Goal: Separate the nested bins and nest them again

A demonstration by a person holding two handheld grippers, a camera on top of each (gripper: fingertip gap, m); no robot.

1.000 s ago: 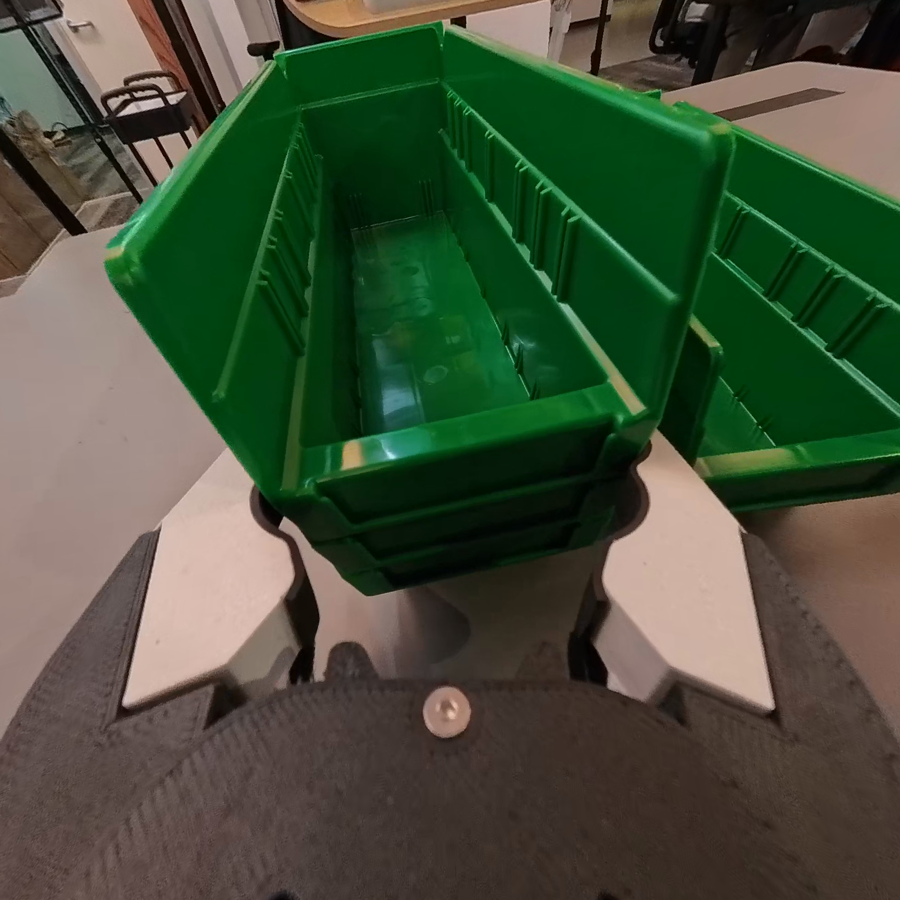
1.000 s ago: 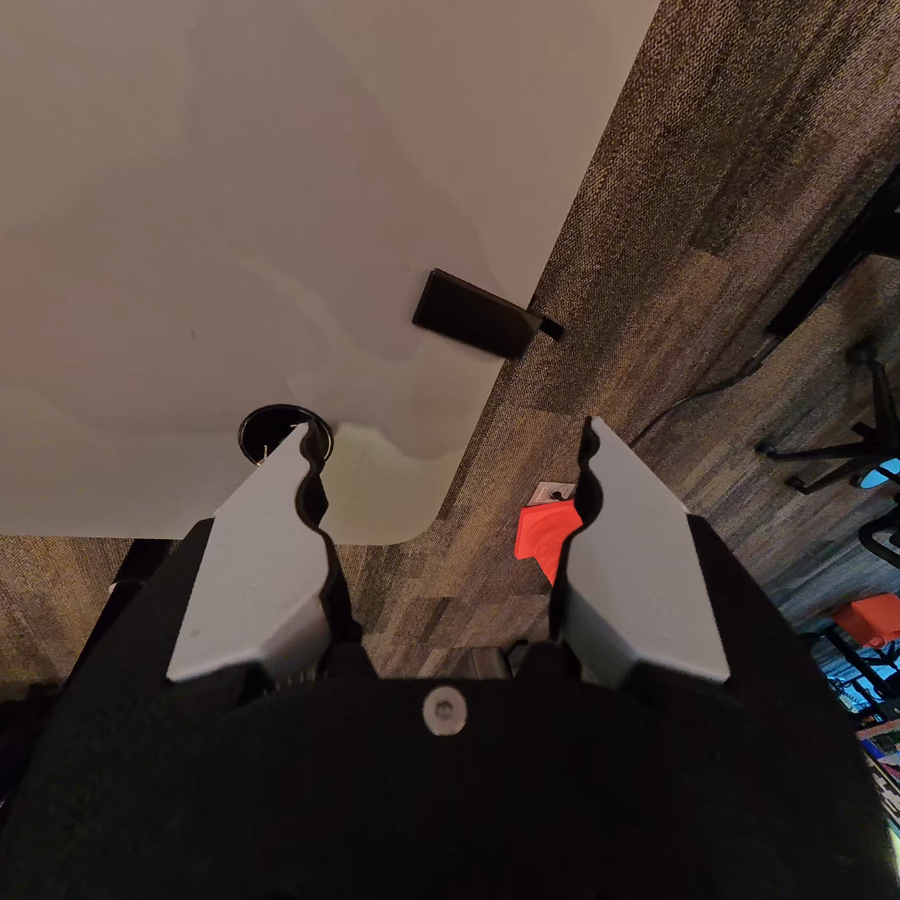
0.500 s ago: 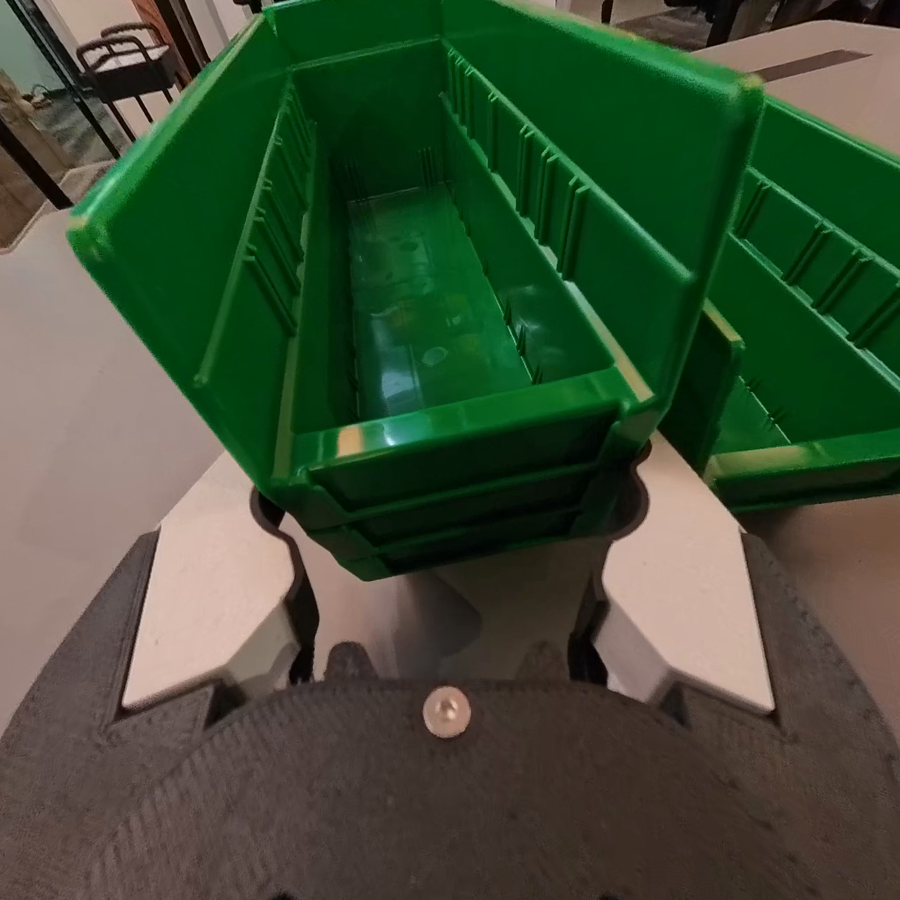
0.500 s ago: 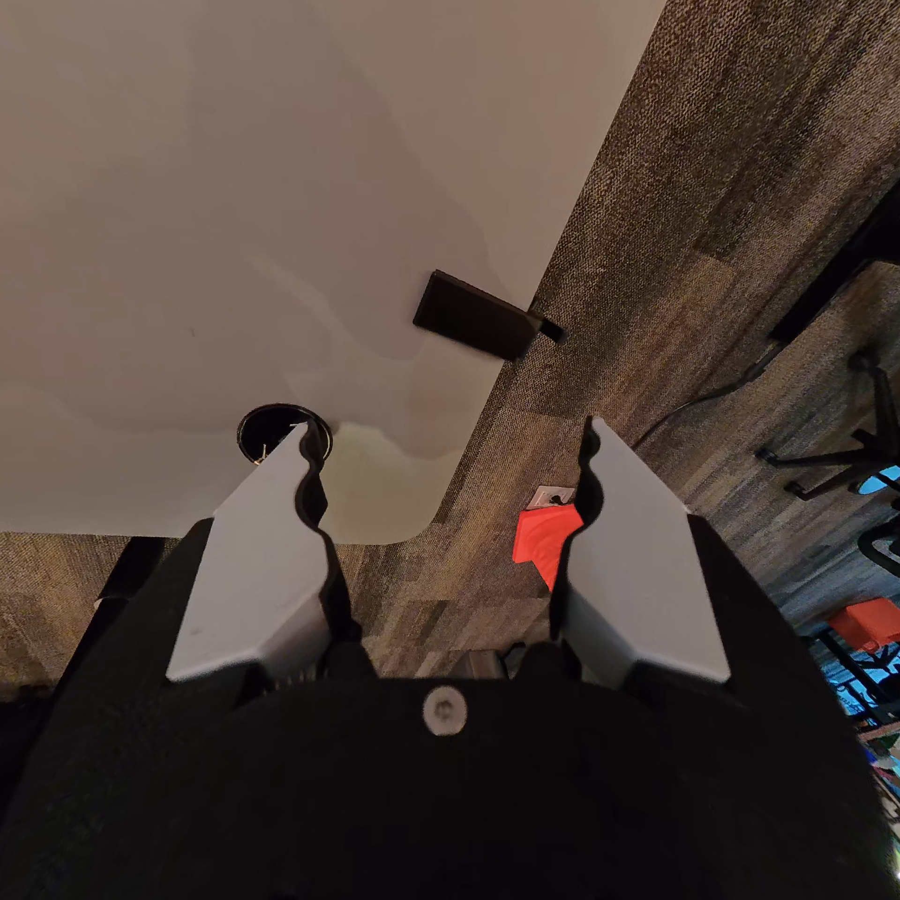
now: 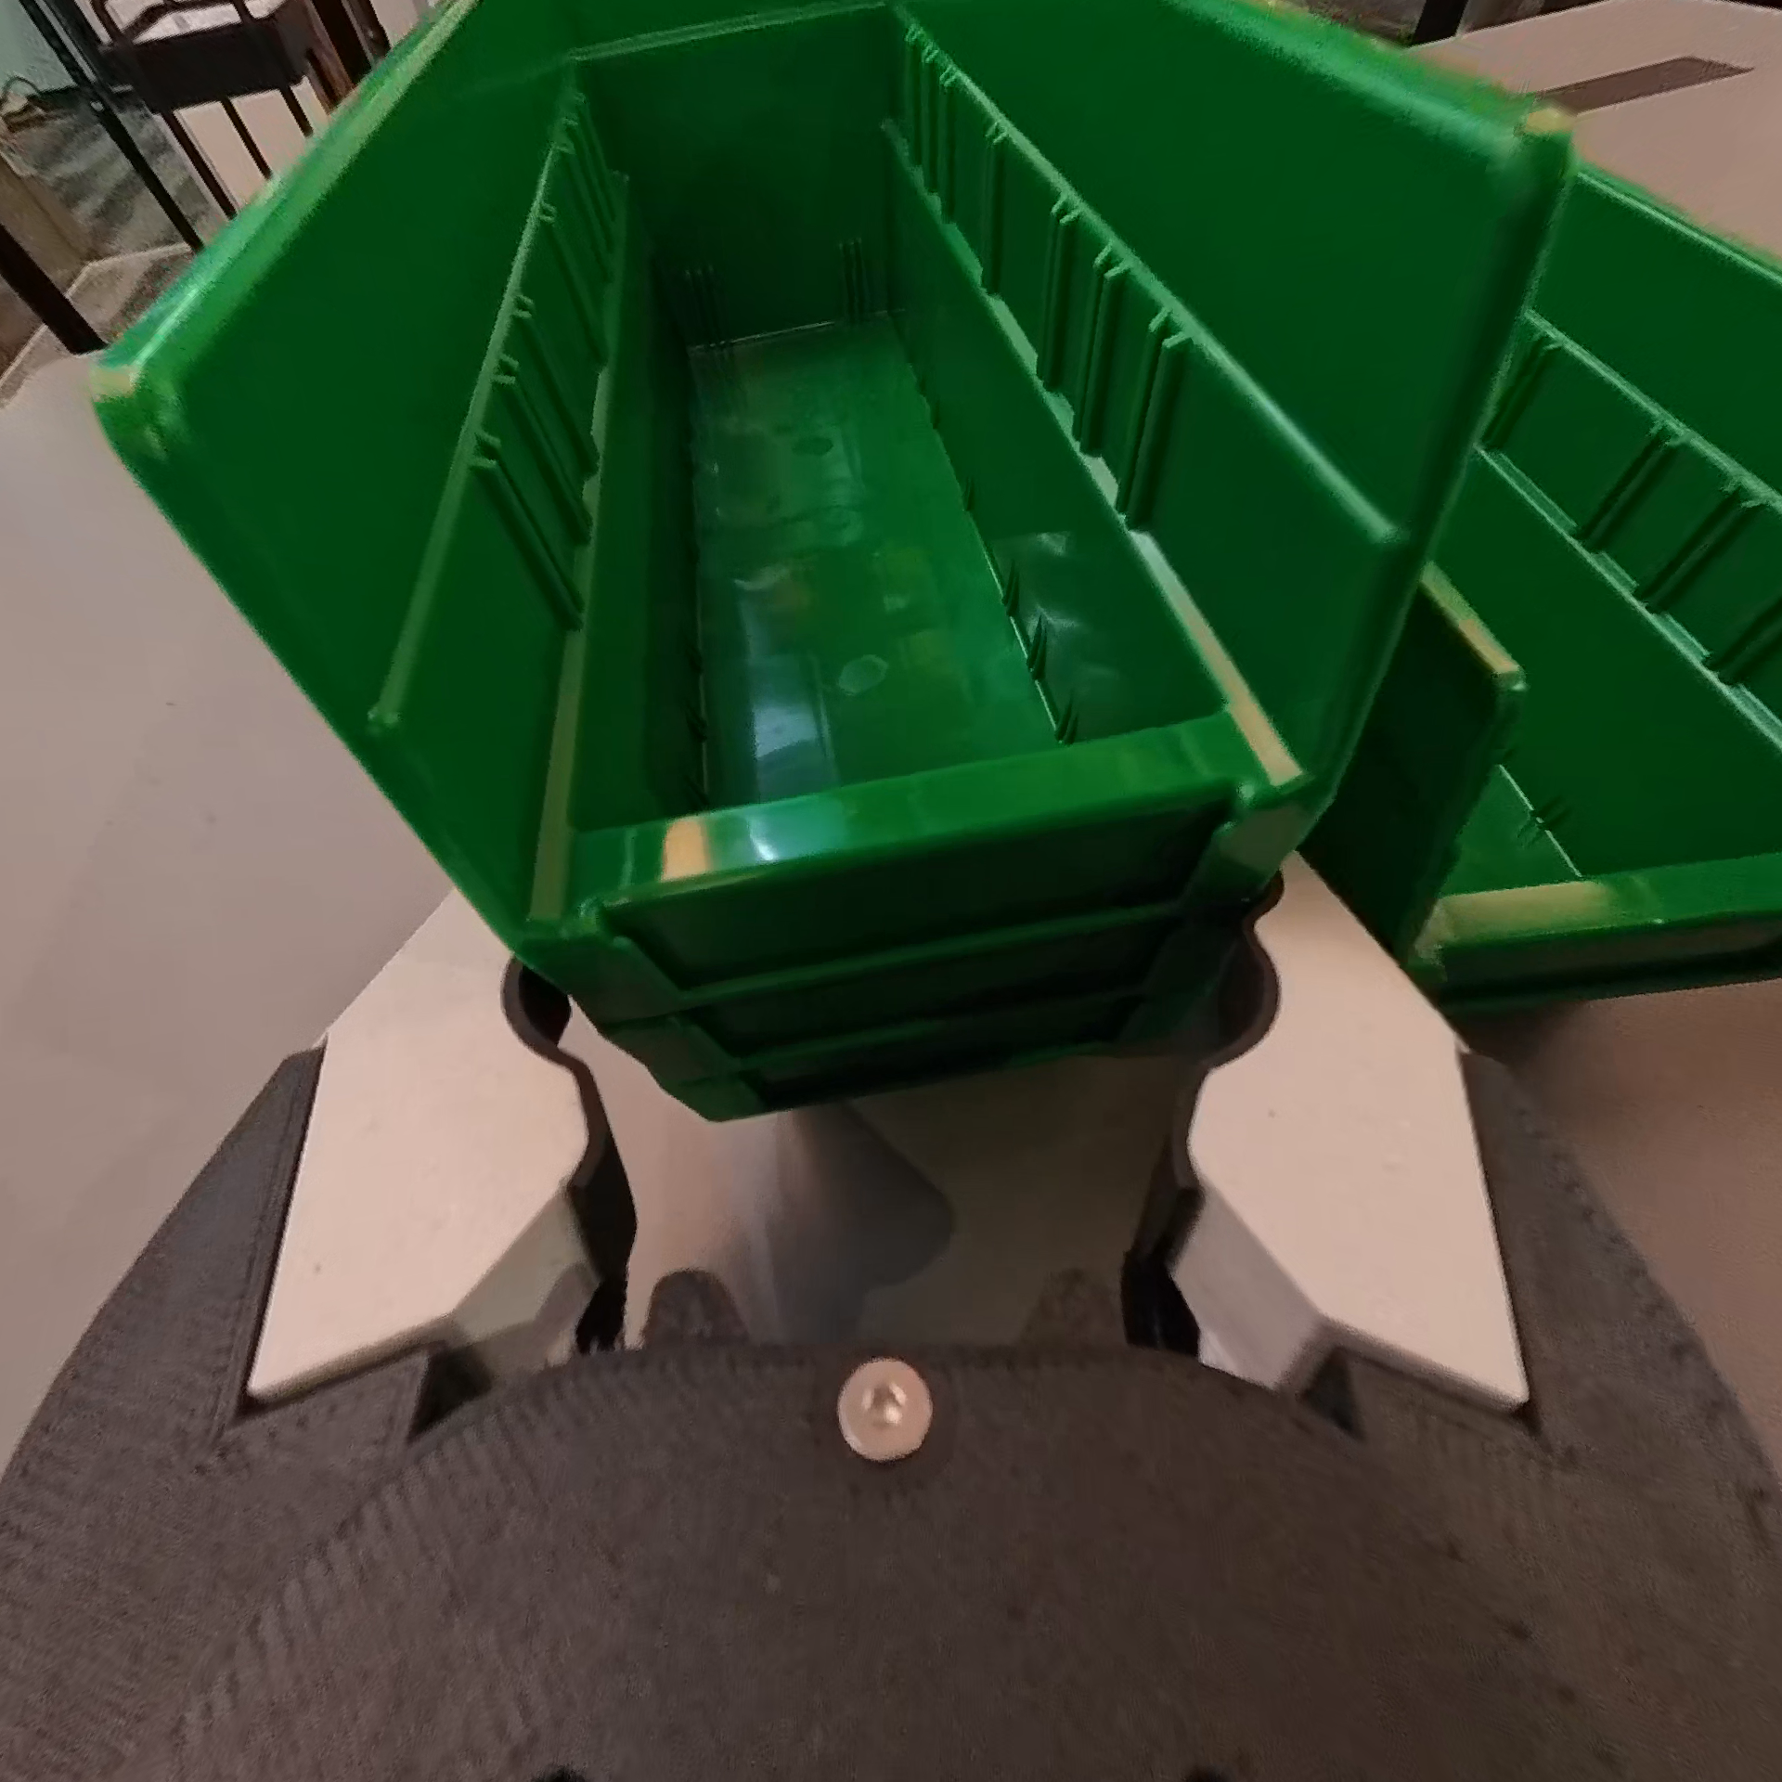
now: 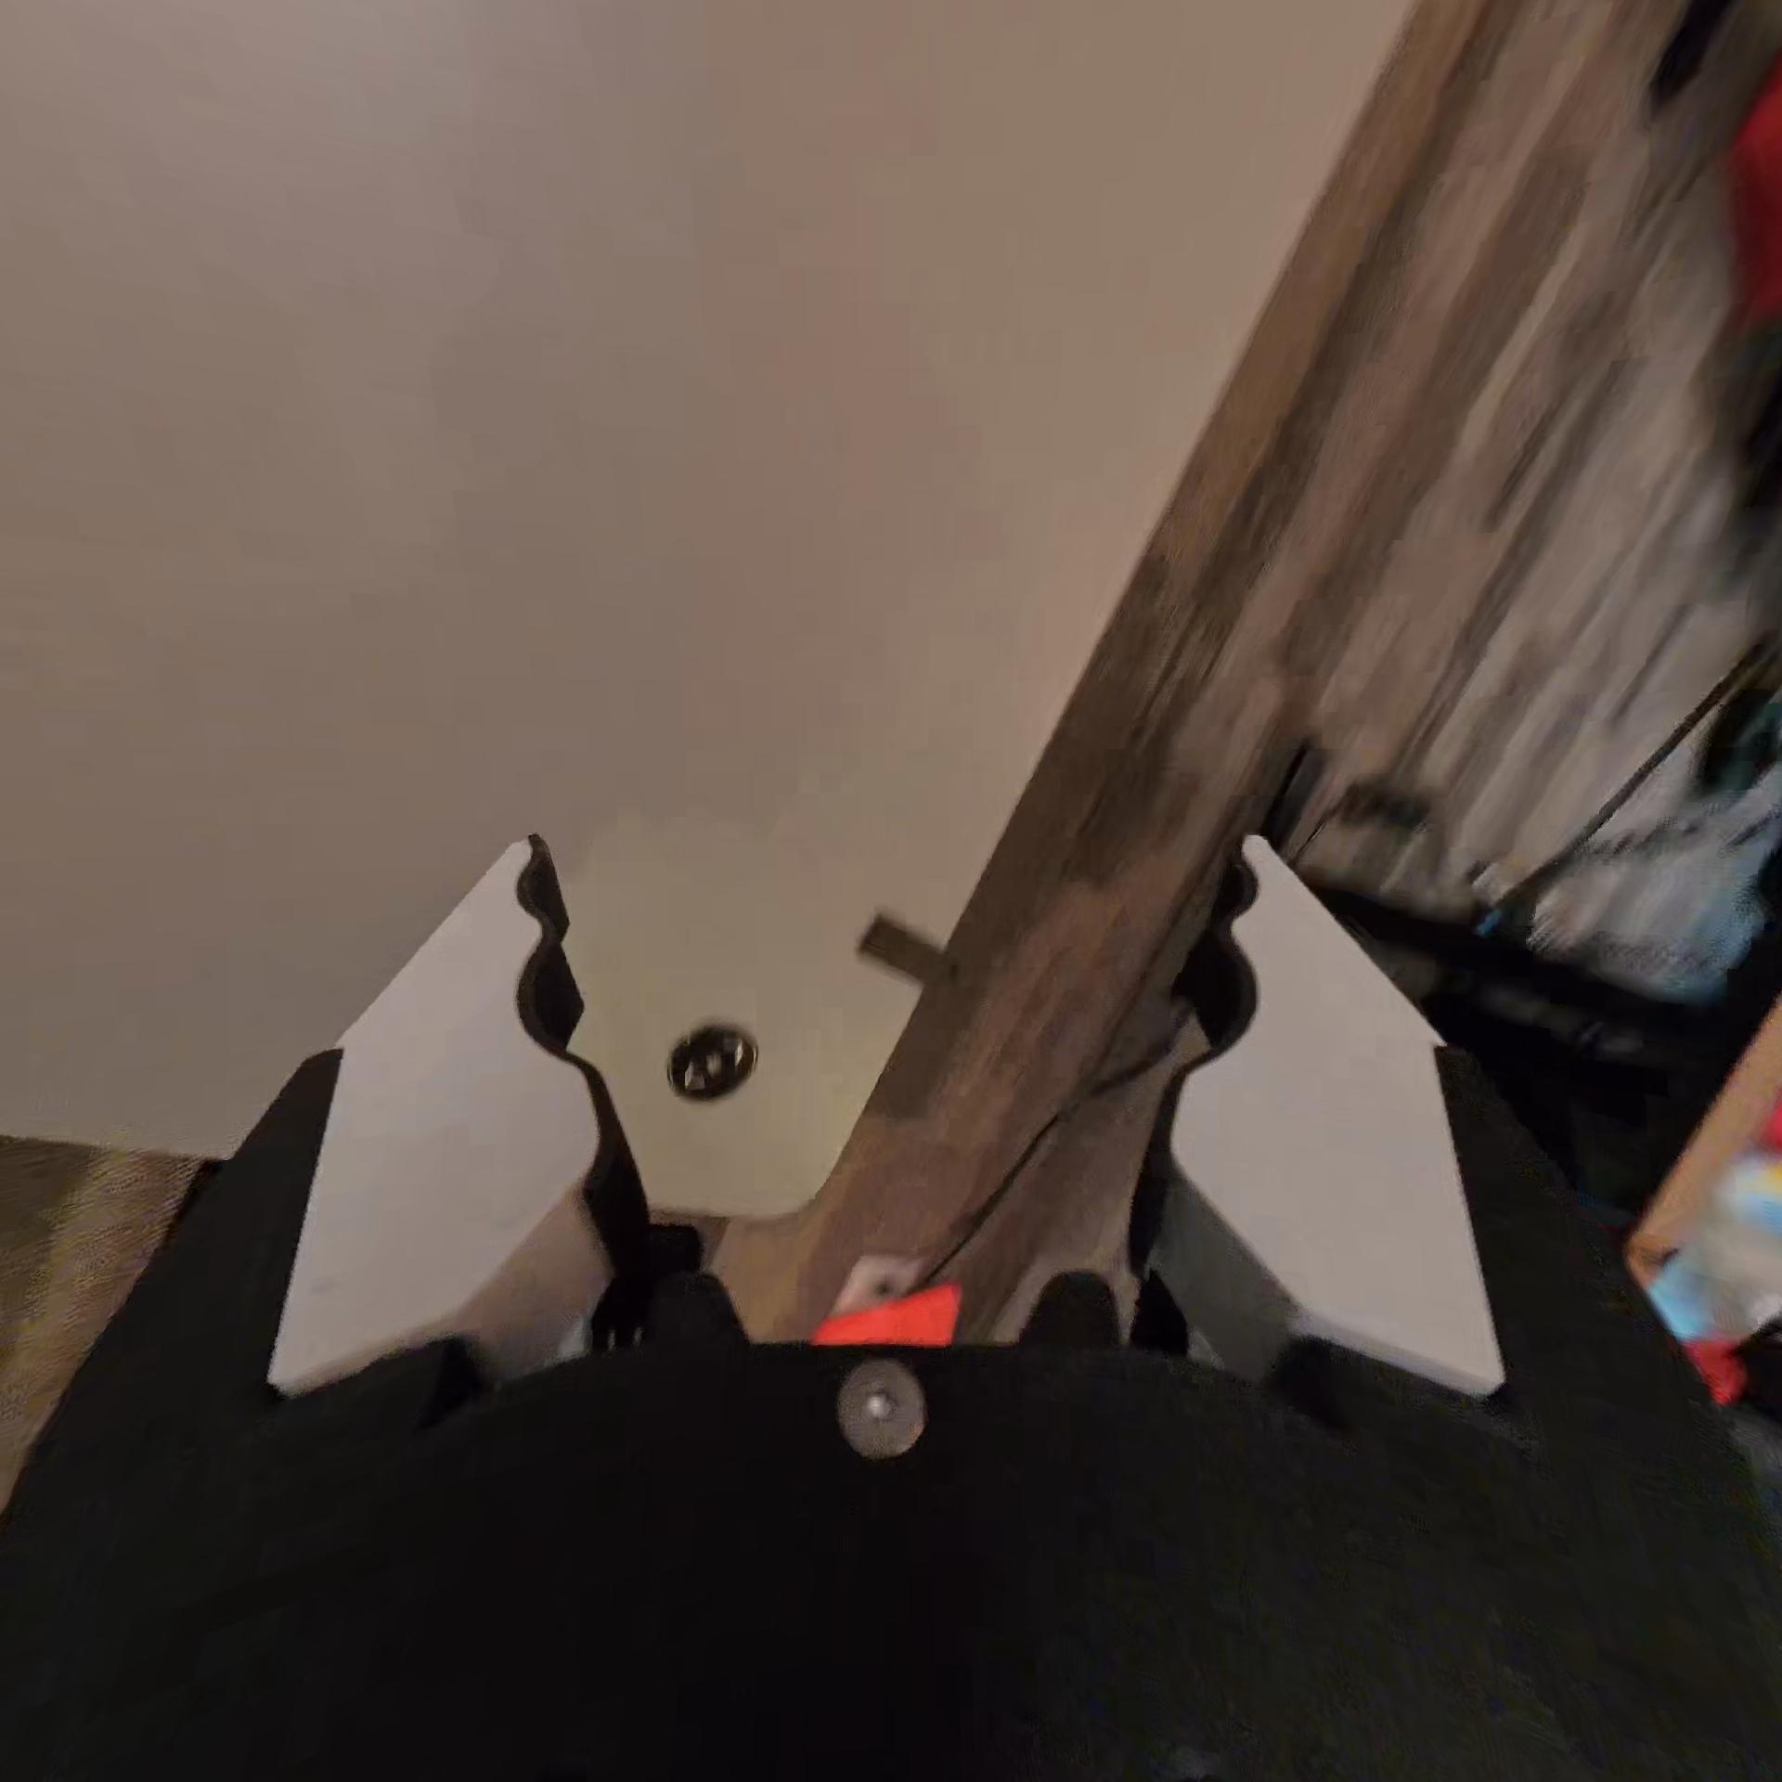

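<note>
My left gripper (image 5: 892, 974) is shut on the near end of a long green bin (image 5: 849, 540) and holds it tilted, its far end raised above the table. A second green bin (image 5: 1639, 675) lies on the table just to the right, its wall partly under the held bin's right side. My right gripper (image 6: 892, 926) is open and empty above the table's corner; no bin shows in its view.
The beige table (image 5: 145, 723) spreads to the left of the bins. In the right wrist view a round cable hole (image 6: 712, 1063) and a small dark tab (image 6: 897, 950) sit near the table edge, with carpet floor (image 6: 1350, 579) and blurred clutter to the right.
The held bin has come closer and higher in the left view, over the second bin's edge. The right gripper has swung fast, its view now blurred and farther from the table corner.
</note>
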